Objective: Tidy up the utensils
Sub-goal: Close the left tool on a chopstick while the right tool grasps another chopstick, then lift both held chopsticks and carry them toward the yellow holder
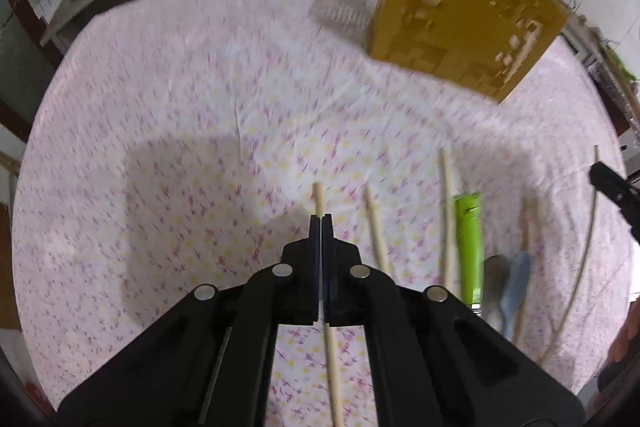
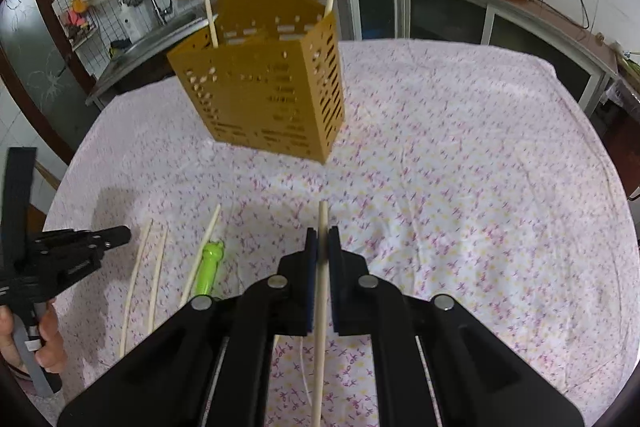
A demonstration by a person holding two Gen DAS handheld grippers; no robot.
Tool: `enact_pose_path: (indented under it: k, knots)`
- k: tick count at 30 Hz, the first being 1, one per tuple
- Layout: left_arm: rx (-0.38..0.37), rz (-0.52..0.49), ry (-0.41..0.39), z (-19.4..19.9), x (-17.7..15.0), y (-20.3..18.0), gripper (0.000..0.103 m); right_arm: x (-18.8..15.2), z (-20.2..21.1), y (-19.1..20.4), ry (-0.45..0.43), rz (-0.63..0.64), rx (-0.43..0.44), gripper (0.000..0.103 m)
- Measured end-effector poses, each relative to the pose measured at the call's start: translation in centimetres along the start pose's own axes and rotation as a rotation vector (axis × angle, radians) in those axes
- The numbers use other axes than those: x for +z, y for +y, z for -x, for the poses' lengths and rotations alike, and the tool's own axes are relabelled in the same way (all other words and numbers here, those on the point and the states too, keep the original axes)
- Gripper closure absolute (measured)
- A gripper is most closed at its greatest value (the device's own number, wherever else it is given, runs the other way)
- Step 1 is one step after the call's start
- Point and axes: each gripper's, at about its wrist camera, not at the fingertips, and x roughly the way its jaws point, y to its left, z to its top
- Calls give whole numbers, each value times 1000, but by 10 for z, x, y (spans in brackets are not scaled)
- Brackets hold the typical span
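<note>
Your holder (image 2: 264,87) is a mustard-yellow box with flat walls pierced by rows of slots and small holes, standing upright on the far part of the table; two pale wooden chopsticks (image 2: 209,7) stick up out of it, one at each end. The table wears a wrinkled white cloth (image 2: 460,167) with small pink and yellow flowers.

Your right gripper (image 2: 322,233) is clamped on a chopstick (image 2: 321,291), a smooth, round, light wooden rod that runs lengthwise between the dark pads, its tip poking out just past them and pointing towards the holder.

Your left gripper (image 1: 321,221) has its jaws pressed together. A stick (image 1: 332,367) runs under it along the same line, its tip showing just beyond the fingers; you cannot tell whether it is pinched or lies on the cloth below.

Between the two grippers lie loose chopsticks (image 1: 376,227), a glossy lime-green plastic handle (image 1: 469,239) beside one of them, and a spoon (image 1: 496,283) touching a pale blue utensil (image 1: 516,287), both blurred.
</note>
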Motion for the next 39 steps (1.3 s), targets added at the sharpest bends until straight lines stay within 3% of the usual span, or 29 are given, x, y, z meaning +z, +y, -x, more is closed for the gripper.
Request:
enact_pose_path:
  k: [4,10,16,27,33,39]
  knots:
    - [16,17,39,-21,1,5,103,-3,-9,1,19,4,-1,97]
    - [4,29,35,-20,10,5,102,-3,-14,-2,29,-2,-2,97]
    - [14,35,19,-13,13,1,79,-3,-18,-6,39,-8,-1,97]
    - [39,-18,43,-16,4,-22,83,-6,-21,-7,54,-10,-5,97]
    - [24,-13,45,-20,21,-19,98,-4,-22,-6,56,-14,-7,97]
    - [-2,-30,-22,1,23,-10,99,-1,-14,-6,29,-18,-4,97]
